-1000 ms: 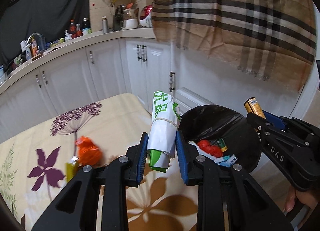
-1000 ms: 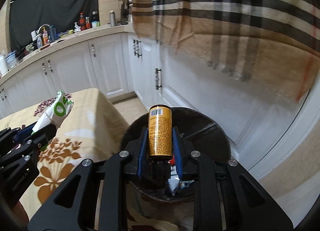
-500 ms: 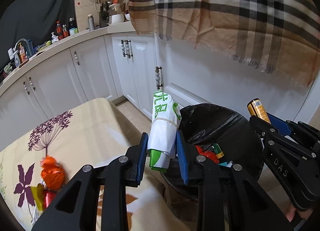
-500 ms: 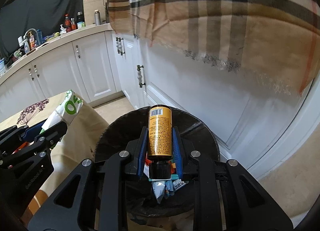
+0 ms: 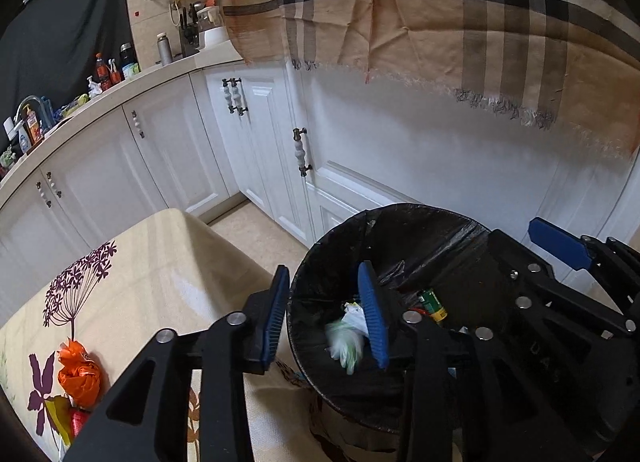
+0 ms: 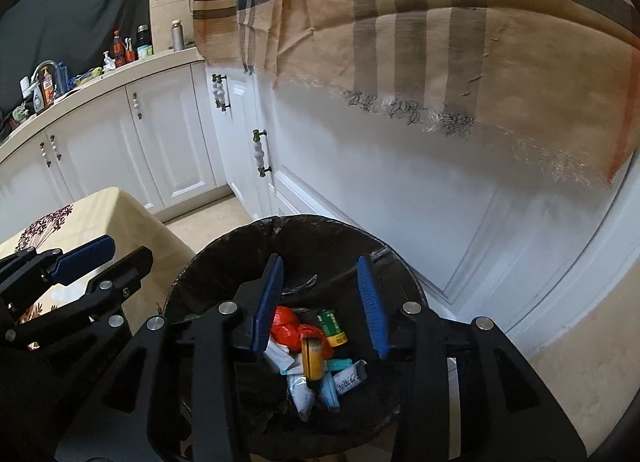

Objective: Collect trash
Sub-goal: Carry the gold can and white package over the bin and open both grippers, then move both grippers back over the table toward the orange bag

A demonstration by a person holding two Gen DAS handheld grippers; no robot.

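Observation:
A round bin with a black liner [image 5: 404,230] [image 6: 320,230] stands on the floor beside the table. My left gripper [image 5: 326,312] hangs over its near rim, jaws opening, nothing pressed between the pads; a blurred white and green wrapper [image 5: 346,342] is falling below them into the bin. My right gripper [image 6: 320,302] is above the bin's middle, jaws opening too, and the yellow can [image 6: 312,358] drops, blurred, onto the trash inside. Orange plastic [image 6: 288,326], a green can [image 6: 332,328] and white packets lie in the bin.
The table with a floral cloth [image 5: 140,270] is left of the bin; an orange wrapper [image 5: 78,374] and small yellow and red scraps lie near its left edge. White cabinets [image 5: 168,150] run behind. A plaid cloth [image 5: 440,14] hangs above the bin.
Both grippers opened and let go: the white and green wrapper and the yellow can left the pads and fall into the bin. Both hands moved further over the bin and lower.

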